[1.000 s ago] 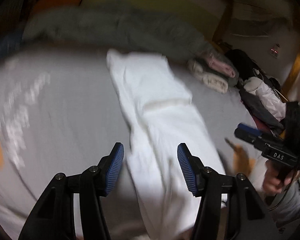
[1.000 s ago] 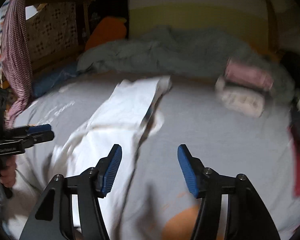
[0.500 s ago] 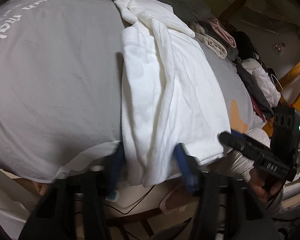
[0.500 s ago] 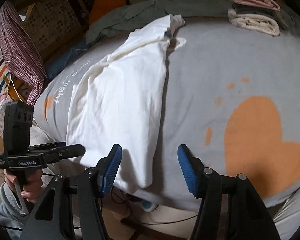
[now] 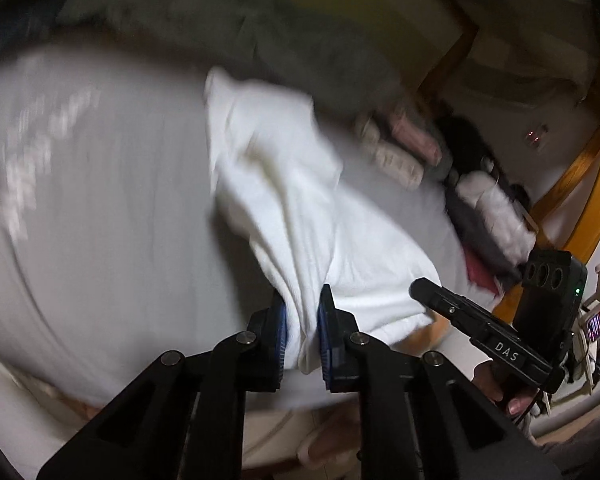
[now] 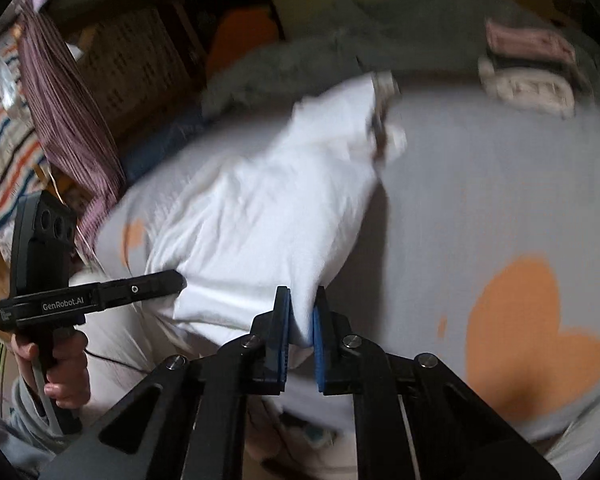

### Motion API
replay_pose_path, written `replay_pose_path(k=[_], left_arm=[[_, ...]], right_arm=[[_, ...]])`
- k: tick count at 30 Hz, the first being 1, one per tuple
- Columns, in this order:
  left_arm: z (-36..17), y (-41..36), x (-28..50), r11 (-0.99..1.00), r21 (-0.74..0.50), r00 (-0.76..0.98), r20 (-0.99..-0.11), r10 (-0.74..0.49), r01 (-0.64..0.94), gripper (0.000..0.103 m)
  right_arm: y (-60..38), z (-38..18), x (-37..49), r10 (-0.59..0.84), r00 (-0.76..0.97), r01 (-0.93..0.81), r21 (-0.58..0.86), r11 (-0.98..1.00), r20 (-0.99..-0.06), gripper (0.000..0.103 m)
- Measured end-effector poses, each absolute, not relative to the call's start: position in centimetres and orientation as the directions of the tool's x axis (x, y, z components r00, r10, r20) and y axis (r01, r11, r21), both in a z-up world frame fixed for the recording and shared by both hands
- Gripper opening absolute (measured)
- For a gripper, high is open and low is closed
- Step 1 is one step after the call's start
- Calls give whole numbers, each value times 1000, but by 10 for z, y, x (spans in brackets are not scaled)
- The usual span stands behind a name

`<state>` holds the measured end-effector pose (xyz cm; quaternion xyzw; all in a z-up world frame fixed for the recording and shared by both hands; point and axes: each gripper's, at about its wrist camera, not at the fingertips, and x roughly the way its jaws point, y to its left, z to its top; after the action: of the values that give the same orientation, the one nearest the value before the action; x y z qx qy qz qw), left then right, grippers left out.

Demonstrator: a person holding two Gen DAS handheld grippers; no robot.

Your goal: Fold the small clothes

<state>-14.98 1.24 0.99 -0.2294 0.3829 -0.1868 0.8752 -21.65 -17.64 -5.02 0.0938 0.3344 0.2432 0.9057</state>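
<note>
The white garment [image 5: 296,216] lies lengthwise on the bed [image 5: 112,208], stretching from the centre of the left wrist frame down to its lower middle, where the left tool [image 5: 302,330] is closing on its near hem — the blue pads [image 5: 281,334] press bunched cloth between them. In the right wrist view the same garment [image 6: 260,220] fills the middle left, and the right tool [image 6: 301,326] at lower centre is closing on the hem's other corner, cloth pinched between its pads. An orange heart print [image 6: 528,328] marks the grey bedcover at the right of that frame. A stack of folded clothes [image 6: 528,72] sits at upper right — blurred, well apart from the garment. A hand [image 6: 56,372] grips the left tool's handle at lower left.
</note>
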Motion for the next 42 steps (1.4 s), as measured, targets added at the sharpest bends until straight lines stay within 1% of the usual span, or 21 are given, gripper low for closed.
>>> replay_pose_path(k=[2, 4, 7, 10, 12, 14, 16, 19, 23, 26, 31, 32, 33, 34, 35, 36, 37, 38, 39, 40, 42], left_arm=[[36, 15, -134, 828, -531, 672, -549, -496, 177, 13], [54, 17, -111, 835, -516, 693, -532, -487, 191, 13], [71, 16, -73, 863, -466, 716, -535, -449, 193, 13], [77, 24, -25, 860, -481, 712, -542, -446, 172, 13], [78, 33, 9, 862, -488, 708, -560, -430, 137, 13], [83, 30, 44, 911, -396, 723, -597, -348, 112, 13], [82, 28, 71, 922, -371, 716, -614, -332, 109, 13], [75, 32, 116, 910, -403, 691, -632, -352, 95, 13], [50, 35, 163, 900, -432, 650, -667, -364, 61, 13], [30, 41, 183, 879, -476, 623, -677, -392, 36, 13], [13, 49, 201, 869, -493, 605, -681, -412, 36, 14], [10, 51, 203, 860, -508, 600, -677, -427, 38, 15], [7, 53, 205, 852, -523, 598, -671, -438, 36, 16], [5, 57, 205, 841, -541, 595, -667, -448, 27, 17], [4, 60, 206, 831, -556, 596, -661, -456, 20, 19], [5, 64, 204, 820, -572, 601, -648, -467, 21, 27], [7, 67, 201, 819, -573, 614, -638, -465, 25, 35], [12, 69, 196, 838, -545, 639, -637, -431, 23, 49], [19, 70, 192, 856, -516, 666, -631, -398, 24, 54], [27, 72, 187, 871, -490, 692, -618, -374, 33, 55], [40, 75, 180, 868, -493, 711, -589, -384, 61, 63]], right_arm=[[-174, -22, -206, 517, 698, -404, 324, 855, -495, 10], [-174, 0, -192, 509, 728, -414, 297, 860, -459, 10], [-170, 23, -157, 490, 759, -407, 275, 871, -428, 10], [-164, 38, -109, 476, 770, -401, 259, 879, -425, 10], [-164, 43, -77, 478, 767, -398, 268, 877, -428, 10], [-161, 47, -39, 491, 754, -398, 291, 870, -436, 9], [-157, 50, -6, 489, 750, -387, 304, 871, -445, 9], [-154, 47, 41, 447, 757, -349, 283, 893, -476, 9], [-156, 30, 98, 420, 740, -297, 304, 905, -525, 9], [-153, 17, 126, 396, 736, -276, 290, 916, -550, 9], [-146, 1, 150, 367, 741, -268, 253, 930, -563, 9], [-146, -1, 155, 354, 746, -257, 247, 934, -564, 10], [-146, -2, 158, 339, 751, -243, 240, 940, -567, 17], [-148, -3, 162, 310, 761, -217, 228, 949, -569, 30], [-151, -2, 163, 284, 771, -192, 216, 957, -570, 40], [-155, -1, 163, 267, 782, -176, 212, 961, -563, 56], [-160, 2, 160, 267, 795, -171, 222, 960, -544, 57], [-166, 5, 155, 286, 802, -183, 241, 953, -525, 57], [-171, 8, 150, 302, 802, -195, 252, 948, -515, 57], [-174, 11, 146, 304, 804, -198, 251, 947, -512, 57], [-180, 17, 137, 292, 810, -195, 235, 952, -509, 58]])
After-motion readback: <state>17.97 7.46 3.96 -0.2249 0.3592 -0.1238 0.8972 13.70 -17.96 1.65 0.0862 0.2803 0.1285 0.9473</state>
